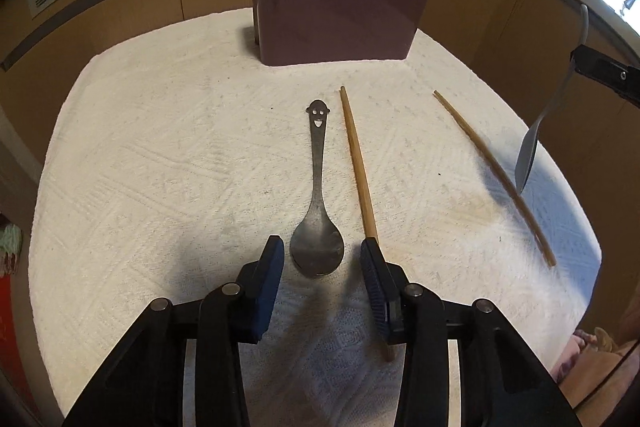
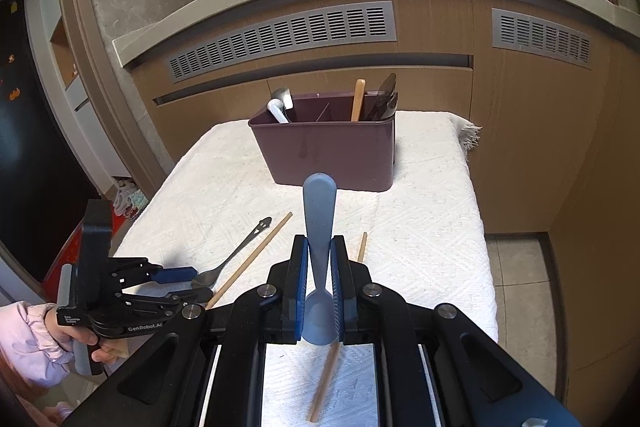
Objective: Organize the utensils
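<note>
On the desk, which a white textured cloth covers, a metal spoon lies flat with its bowl toward the left gripper and its face-shaped handle end toward the caddy. The left gripper's jaws stand apart, one on each side of the bowl, and touch nothing; in the right wrist view one finger lies over the bowl and the other below it. Just right of the spoon lies a chopstick, whose near end passes under the right-hand finger. A second chopstick lies well apart to the right, on a diagonal.

The right gripper is clenched on a blue spoon: its handle projects forward toward the caddy and its bowl sits back between the pads. It hangs above the cloth, over the second chopstick.

The caddy, a maroon box with inner partitions, stands upright at the far edge of the desk. Its left compartment holds a white utensil and a metal ladle. Its right compartment holds a wooden handle and dark utensils. The middle compartment appears empty.

Bare cloth lies left of the metal spoon and between the utensils and the caddy. A cabinet rises directly behind the desk. A sleeve shows at the near left corner.
</note>
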`<state>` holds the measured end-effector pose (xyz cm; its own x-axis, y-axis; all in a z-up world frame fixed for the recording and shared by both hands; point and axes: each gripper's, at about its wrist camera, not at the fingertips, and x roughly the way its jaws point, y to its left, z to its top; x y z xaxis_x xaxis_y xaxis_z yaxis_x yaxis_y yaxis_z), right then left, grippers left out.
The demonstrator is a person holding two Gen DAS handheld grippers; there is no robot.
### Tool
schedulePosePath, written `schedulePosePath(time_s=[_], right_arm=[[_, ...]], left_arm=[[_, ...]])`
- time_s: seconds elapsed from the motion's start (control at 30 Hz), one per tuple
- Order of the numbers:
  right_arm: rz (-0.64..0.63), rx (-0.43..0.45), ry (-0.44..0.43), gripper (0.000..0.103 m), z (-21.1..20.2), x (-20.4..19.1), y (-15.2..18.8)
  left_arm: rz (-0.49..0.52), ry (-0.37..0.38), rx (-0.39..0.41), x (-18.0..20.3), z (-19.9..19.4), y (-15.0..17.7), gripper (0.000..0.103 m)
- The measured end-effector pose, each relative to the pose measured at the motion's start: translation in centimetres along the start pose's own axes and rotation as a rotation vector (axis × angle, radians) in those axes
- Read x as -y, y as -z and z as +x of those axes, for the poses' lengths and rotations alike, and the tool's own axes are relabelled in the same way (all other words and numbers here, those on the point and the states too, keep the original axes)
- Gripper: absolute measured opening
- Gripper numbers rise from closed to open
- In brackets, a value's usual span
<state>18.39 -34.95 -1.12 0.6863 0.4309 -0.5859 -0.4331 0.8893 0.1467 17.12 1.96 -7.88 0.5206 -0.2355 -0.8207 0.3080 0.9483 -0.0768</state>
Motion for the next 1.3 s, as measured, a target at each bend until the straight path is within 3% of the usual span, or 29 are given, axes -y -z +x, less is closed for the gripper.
schedulePosePath(time_s=[0.13,0.2,0.27,0.53,0.93,1.1,1.2,1.3], right_arm=[[0.003,-0.001,0.002,0.01,0.1,0.0,-0.1],[0.002,0.001,0.003,0.01,0.1,0.0,-0.1],[-0.002,0.003,0.008,0.01,0.0,-0.1,-0.2],[-0.018,0.033,0.007,0.01,-0.8,-0.8,-0.7],[-0.043,0.059,0.001,0.01,-1.3,-1.6,-1.5],[-0.094,0.155,0.007,0.01,-3.1,-2.0,-5.9],[-0.126,0.253,0.015,0.01,-4.6,-2.1,-10.2],[-0.156,0.328,0.078,0.01,-4.4,-2.2,-14.3]], left_arm=[[0.003,-0.058,0.05,0.6,0.4,0.2,0.039],[-0.015,-0.089,0.086,0.7,0.3,0.6,0.029],[-0.039,-0.094,0.114,0.7,-0.2,0.7,0.029],[-0.042,-0.12,0.349,0.9,-6.9,-1.3,0.029],[-0.032,-0.124,0.403,1.1,-8.7,-3.9,0.029],[0.04,-0.115,0.51,2.1,-13.1,-8.8,0.029],[0.036,-0.041,0.564,1.6,-15.7,-13.4,0.029],[0.023,0.025,0.584,0.8,-16.4,-17.7,0.029]])
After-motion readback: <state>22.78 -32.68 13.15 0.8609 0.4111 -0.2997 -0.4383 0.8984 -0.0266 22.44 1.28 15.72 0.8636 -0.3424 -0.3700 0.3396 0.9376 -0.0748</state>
